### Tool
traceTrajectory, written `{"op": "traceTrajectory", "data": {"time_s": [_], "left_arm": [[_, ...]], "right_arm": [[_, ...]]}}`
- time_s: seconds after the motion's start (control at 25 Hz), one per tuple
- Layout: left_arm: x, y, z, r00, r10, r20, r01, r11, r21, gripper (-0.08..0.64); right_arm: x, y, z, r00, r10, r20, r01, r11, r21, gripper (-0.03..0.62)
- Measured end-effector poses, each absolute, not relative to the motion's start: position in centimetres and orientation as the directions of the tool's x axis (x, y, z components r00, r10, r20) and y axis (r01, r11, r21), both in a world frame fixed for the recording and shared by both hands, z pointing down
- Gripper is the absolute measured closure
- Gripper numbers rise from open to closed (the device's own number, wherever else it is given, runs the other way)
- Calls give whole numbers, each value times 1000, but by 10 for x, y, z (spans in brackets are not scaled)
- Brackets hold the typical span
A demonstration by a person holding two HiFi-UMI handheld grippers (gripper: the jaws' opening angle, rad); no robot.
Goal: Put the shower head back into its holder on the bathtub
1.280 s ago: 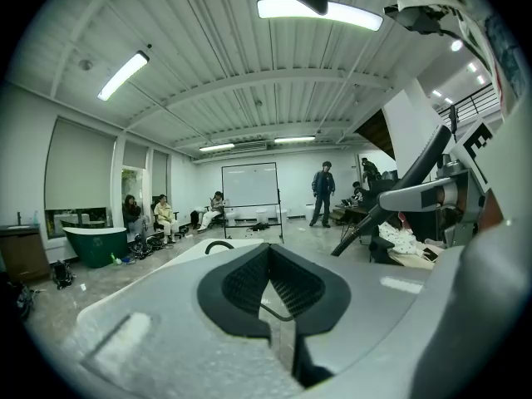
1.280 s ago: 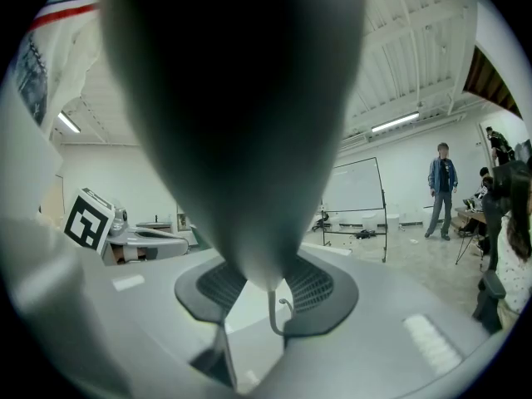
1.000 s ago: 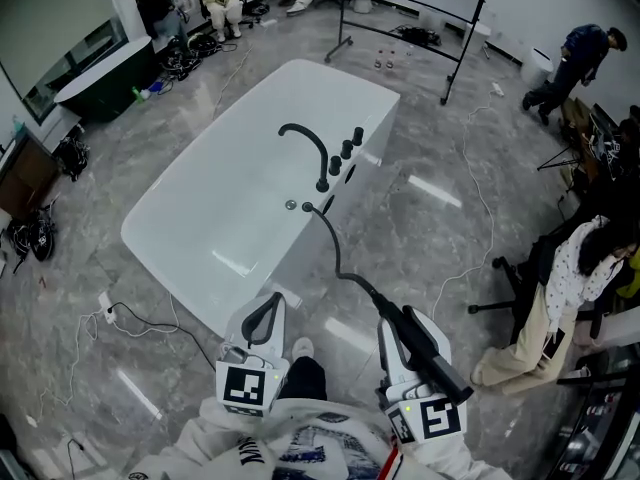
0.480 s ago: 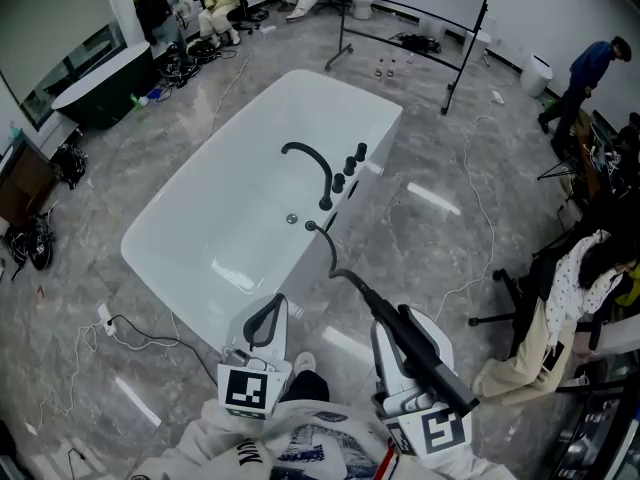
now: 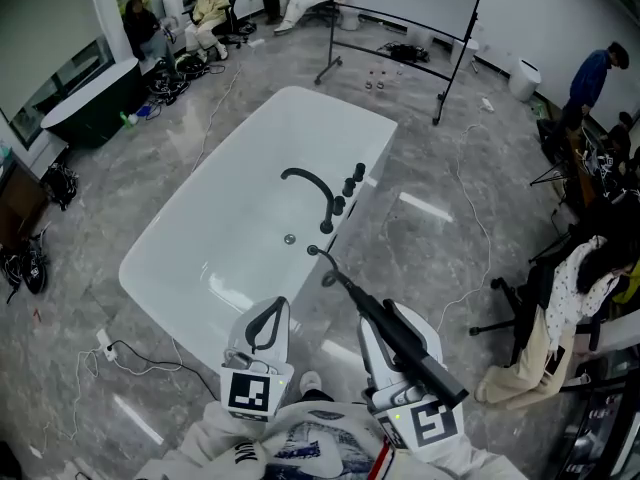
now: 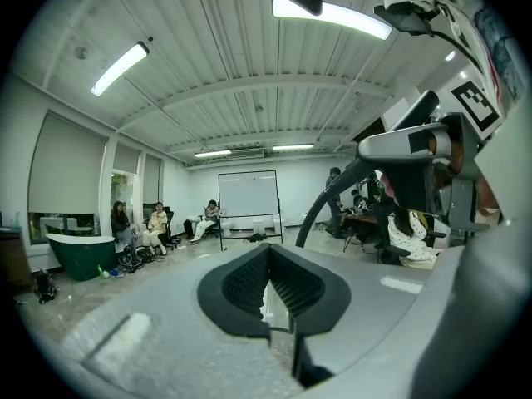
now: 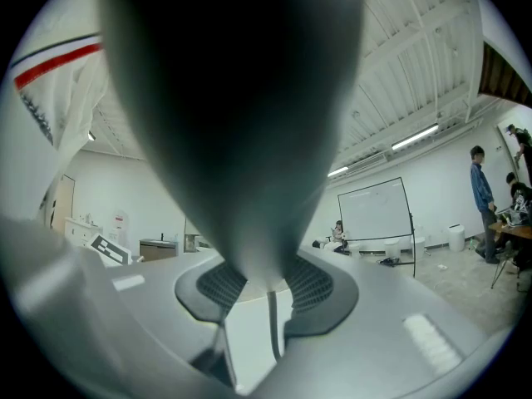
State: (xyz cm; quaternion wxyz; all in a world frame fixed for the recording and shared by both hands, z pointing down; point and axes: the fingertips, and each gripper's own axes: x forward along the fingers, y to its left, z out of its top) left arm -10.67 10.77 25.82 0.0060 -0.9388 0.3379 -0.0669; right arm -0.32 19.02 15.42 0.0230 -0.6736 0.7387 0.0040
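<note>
A white bathtub [image 5: 200,183] lies ahead on the grey floor, with a black curved faucet [image 5: 312,183] and black knobs [image 5: 350,180] on its right rim. My right gripper [image 5: 392,320] is shut on the black shower head [image 5: 405,343], whose hose [image 5: 335,273] runs to the rim. In the right gripper view the shower head [image 7: 241,123] fills the space above the right gripper [image 7: 264,283]. My left gripper [image 5: 266,313] hovers near the tub's near end, shut and holding nothing. In the left gripper view, the left gripper [image 6: 268,260] has its pads meeting, with the shower head [image 6: 407,144] to its right.
A whiteboard stand [image 5: 400,8] is behind the tub. People sit at the back left [image 5: 210,3] next to a dark green tub [image 5: 90,93]. Another person sits at the right [image 5: 580,278] and one stands at the far right [image 5: 590,78]. Cables [image 5: 130,353] trail on the floor.
Both grippers have moved closer to the tub. The shower head has come forward with the right gripper, and its hose now bends in a shorter curve near the rim.
</note>
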Motion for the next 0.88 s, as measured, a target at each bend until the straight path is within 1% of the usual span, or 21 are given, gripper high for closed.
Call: {"op": "traceTrajectory", "data": {"time_s": [0.36,0.6,0.88], "left_arm": [[-107,84,243,771,-626,118,-626,-779,-40,568],[-98,67,244,767,-635,94,-633,-773,-55,568],[-80,47,249,763,-638,104,-635,-770,-62,568]], "right_arm": [[-13,148,168,-95,-996,-2,-995,95,-34,454],[-3,127,172,-93,-996,4,-995,92,-36,454],[12,101,184,-108,-994,17,-993,107,-46,454]]}}
